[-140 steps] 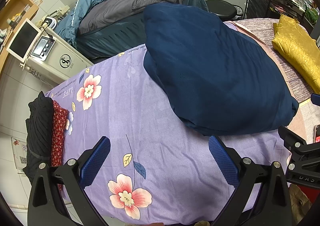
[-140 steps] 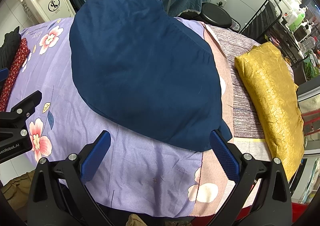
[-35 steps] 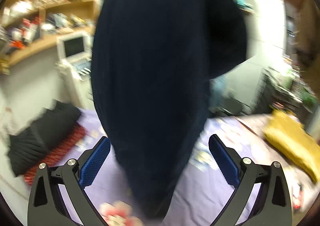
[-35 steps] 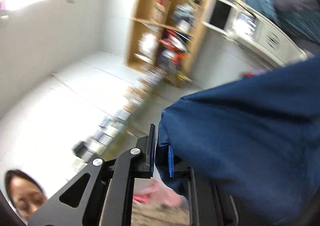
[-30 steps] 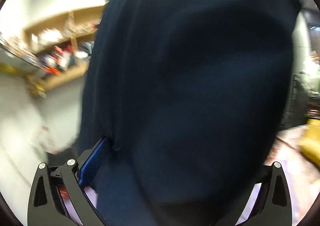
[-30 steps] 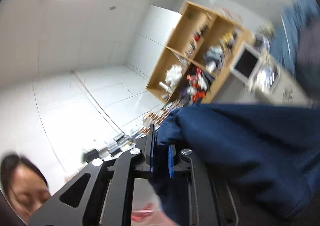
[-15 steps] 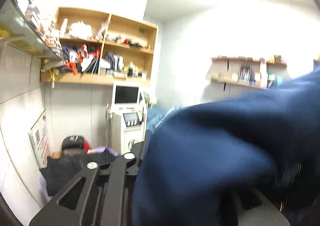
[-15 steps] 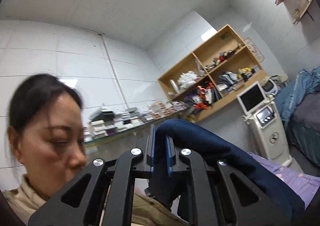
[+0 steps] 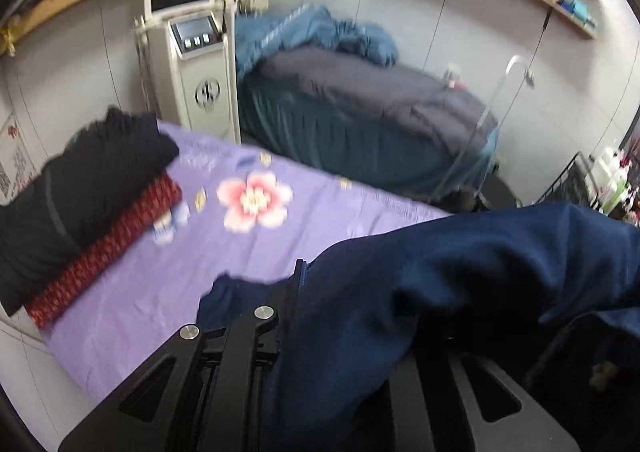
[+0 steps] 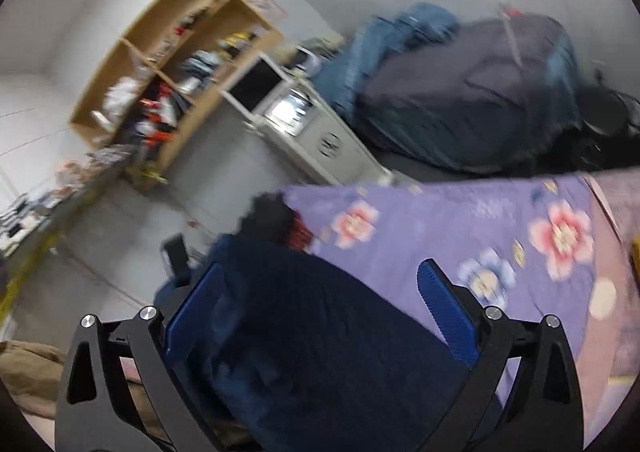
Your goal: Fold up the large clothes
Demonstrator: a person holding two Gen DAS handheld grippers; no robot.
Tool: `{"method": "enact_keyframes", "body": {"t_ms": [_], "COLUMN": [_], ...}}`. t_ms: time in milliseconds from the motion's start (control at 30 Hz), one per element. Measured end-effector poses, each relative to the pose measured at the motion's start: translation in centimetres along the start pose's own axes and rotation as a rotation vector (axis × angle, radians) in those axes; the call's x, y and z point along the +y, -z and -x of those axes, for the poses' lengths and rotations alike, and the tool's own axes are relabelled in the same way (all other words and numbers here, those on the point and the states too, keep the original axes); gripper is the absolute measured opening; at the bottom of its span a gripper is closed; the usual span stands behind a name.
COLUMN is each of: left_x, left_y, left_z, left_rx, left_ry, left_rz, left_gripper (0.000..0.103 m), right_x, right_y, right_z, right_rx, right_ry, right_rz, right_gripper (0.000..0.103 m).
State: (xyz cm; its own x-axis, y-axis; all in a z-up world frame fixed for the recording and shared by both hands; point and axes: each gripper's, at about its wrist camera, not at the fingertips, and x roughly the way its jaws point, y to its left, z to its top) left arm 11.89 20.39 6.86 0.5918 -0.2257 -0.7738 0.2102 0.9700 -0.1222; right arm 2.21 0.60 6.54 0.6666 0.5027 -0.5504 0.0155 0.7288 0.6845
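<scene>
Clamping navy garment [image 9: 440,284] in left gripper [image 9: 300,284], jaws closed tight on fabric, over purple floral sheet [image 9: 168,272]. Right gripper [image 10: 320,292] having just opened wide, garment lying loose between its pads, ungripped.

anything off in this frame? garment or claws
The navy garment is bunched and draped over the left claw, which is shut on it. The right claw has just opened; cloth lies loose between its jaws. Nothing spilled or damaged.
</scene>
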Motion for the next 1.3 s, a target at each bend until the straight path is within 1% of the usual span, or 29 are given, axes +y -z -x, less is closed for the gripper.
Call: {"method": "enact_keyframes", "body": {"t_ms": [33, 67, 133, 167, 200, 233, 267, 300, 333, 400, 433, 500, 533, 567, 600, 633, 667, 733, 800, 833, 867, 900, 933, 967, 1033, 1100, 1167, 1200, 1300], "left_x": [-0.1, -0.2, 0.1, 0.2, 0.0, -0.2, -1.0, -1.3, -1.2, -2.1, -2.4, -2.6, -2.6, -2.5, -2.5, -2.4, -2.1, -1.6, -1.0, -0.6, -0.5, -0.4, -0.3, 0.1, 1.3, 2.8, 4.1, 4.6, 5.5], "left_y": [0.5, 1.4, 0.7, 0.7, 0.9, 0.5, 1.0, 1.5, 1.1, 1.5, 1.7, 1.8, 1.7, 1.6, 1.7, 1.6, 1.7, 1.6, 1.3, 0.9, 0.6, 0.2, -0.1, -0.6, -1.5, -1.8, -1.3, -0.8, 0.6], "left_z": [-0.7, -1.0, -1.1, -1.0, -1.9, -2.1, -2.0, -2.4, -2.6, -2.1, -2.2, -2.1, -2.0, -1.9, -1.9, -1.7, -1.2, 0.6, 3.0, 4.8, 6.2, 8.5, 10.1, 12.8, 16.2, 19.7, 23.0, 24.4, 28.7], "left_rx": [0.009, -0.002, -0.02, -0.017, -0.013, -0.011, -0.011, -0.009, -0.004, -0.002, -0.002, -0.003, -0.004, -0.005, -0.004, -0.003, -0.007, -0.038, -0.079, -0.117, -0.154, -0.226, -0.275, -0.348, -0.414, -0.465, -0.517, -0.537, -0.603], "left_ry": [-0.023, -0.036, -0.052, -0.045, -0.038, -0.035, -0.037, -0.037, -0.034, -0.034, -0.034, -0.029, -0.027, -0.025, -0.023, -0.018, -0.009, 0.005, 0.039, 0.068, 0.078, 0.071, 0.065, 0.078, 0.128, 0.155, 0.187, 0.205, 0.268], "left_rz": [-0.031, -0.054, -0.087, -0.086, -0.084, -0.089, -0.096, -0.101, -0.101, -0.109, -0.112, -0.117, -0.119, -0.122, -0.123, -0.123, -0.121, -0.13, -0.136, -0.144, -0.16, -0.2, -0.225, -0.24, -0.212, -0.191, -0.186, -0.188, -0.204], "left_gripper": [0.011, 0.011, 0.011, 0.011, 0.01, 0.011, 0.01, 0.011, 0.01, 0.01, 0.011, 0.011, 0.01, 0.01, 0.01, 0.01, 0.01, 0.01, 0.01, 0.01, 0.009, 0.009, 0.008, 0.008, 0.008, 0.008, 0.008, 0.008, 0.008], "right_x": [-1.7, -2.5, -4.1, -4.7, -5.0, -5.0, -5.2, -5.0, -4.5, -2.9, -2.4, -1.9, -2.2, -2.9, -3.4, -4.1, -4.7, -4.3, -2.7, -1.7, -0.4, 0.5, 1.7, 3.3, 5.3, 7.4, 7.9, 7.9, 10.6], "right_y": [1.8, 3.0, 5.9, 7.2, 8.8, 10.2, 11.4, 12.8, 14.0, 15.5, 16.1, 17.2, 17.8, 18.3, 18.7, 18.8, 18.6, 16.9, 14.6, 13.3, 11.8, 11.0, 10.1, 9.2, 8.4, 7.9, 7.9, 8.1, 8.3], "right_z": [0.0, 0.3, 2.0, 2.9, 3.8, 3.6, 3.4, 2.3, 1.5, -0.2, -0.6, -1.7, -2.5, -3.3, -3.7, -3.7, -3.5, -1.2, 3.0, 5.4, 7.9, 9.6, 11.4, 13.3, 15.6, 18.1, 20.8, 22.3, 26.4], "right_rx": [0.029, 0.041, 0.077, 0.104, 0.156, 0.217, 0.28, 0.365, 0.424, 0.482, 0.49, 0.502, 0.507, 0.498, 0.488, 0.46, 0.427, 0.282, 0.103, 0.013, -0.076, -0.131, -0.177, -0.227, -0.285, -0.332, -0.378, -0.401, -0.46], "right_ry": [0.006, 0.01, -0.023, -0.028, 0.017, 0.082, 0.127, 0.153, 0.155, 0.164, 0.183, 0.309, 0.413, 0.496, 0.501, 0.464, 0.454, 0.482, 0.469, 0.454, 0.436, 0.416, 0.378, 0.326, 0.239, 0.134, -0.017, -0.074, -0.203], "right_rz": [-0.031, -0.051, -0.075, -0.07, -0.046, -0.019, 0.002, 0.021, 0.044, 0.121, 0.162, 0.275, 0.319, 0.337, 0.329, 0.284, 0.244, 0.216, 0.217, 0.228, 0.245, 0.26, 0.283, 0.317, 0.356, 0.378, 0.364, 0.373, 0.439], "right_gripper": [0.096, 0.096, 0.096, 0.097, 0.096, 0.097, 0.097, 0.097, 0.097, 0.097, 0.097, 0.097, 0.096, 0.095, 0.073, 0.034, 0.021, 0.016, 0.015, 0.014, 0.014, 0.014, 0.014, 0.014, 0.014, 0.014, 0.014, 0.014, 0.014]}}
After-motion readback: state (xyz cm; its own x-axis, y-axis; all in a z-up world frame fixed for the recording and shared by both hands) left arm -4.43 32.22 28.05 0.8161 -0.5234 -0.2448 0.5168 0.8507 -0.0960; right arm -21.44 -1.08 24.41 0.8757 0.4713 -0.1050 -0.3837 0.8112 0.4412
